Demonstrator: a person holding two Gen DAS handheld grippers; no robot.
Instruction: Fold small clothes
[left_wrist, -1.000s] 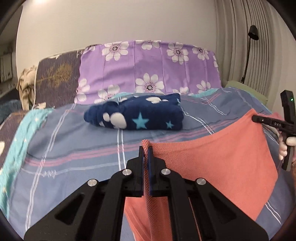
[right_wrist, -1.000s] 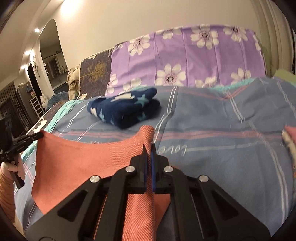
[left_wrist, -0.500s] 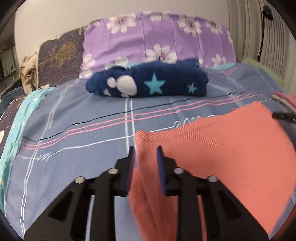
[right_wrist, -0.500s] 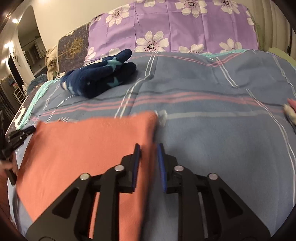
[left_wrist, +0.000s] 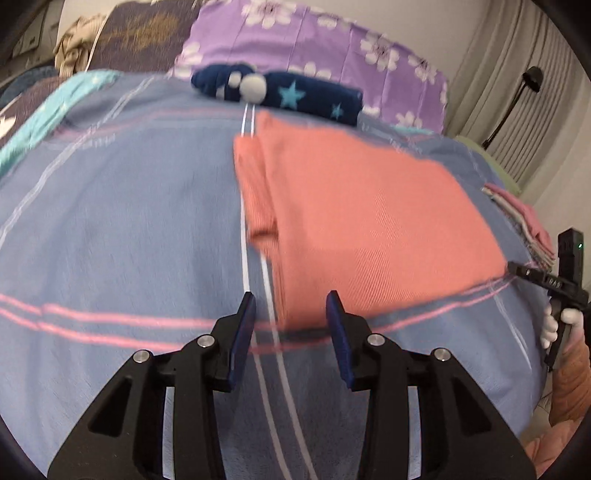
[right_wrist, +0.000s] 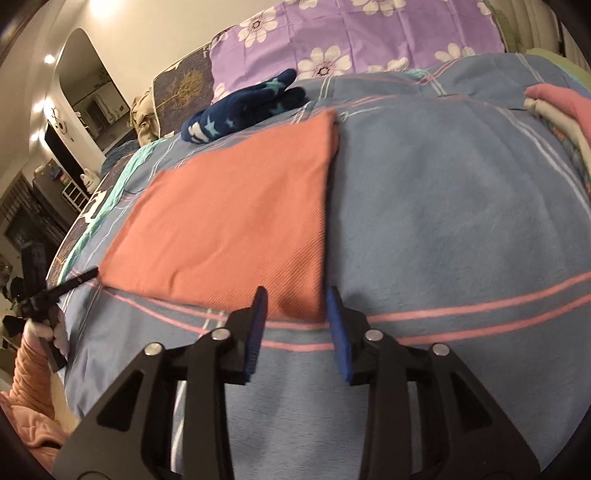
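Observation:
A salmon-orange cloth (left_wrist: 362, 218) lies flat and folded on the blue striped bed cover; it also shows in the right wrist view (right_wrist: 236, 221). My left gripper (left_wrist: 291, 328) is open and empty, just in front of the cloth's near left corner. My right gripper (right_wrist: 295, 325) is open and empty, at the cloth's near right corner. Each gripper shows at the edge of the other's view: the right one (left_wrist: 546, 280) and the left one (right_wrist: 55, 291).
A folded navy garment with stars (left_wrist: 280, 92) lies behind the cloth, also in the right wrist view (right_wrist: 243, 107). A stack of folded pink and grey clothes (right_wrist: 557, 110) sits at the right. Purple flowered pillows (left_wrist: 314, 44) line the back. The bed cover (left_wrist: 122, 221) spreads all around.
Both grippers were shut on the cloth's corners a second ago. They laid it down, opened, and have drawn back toward the near edge of the cloth.

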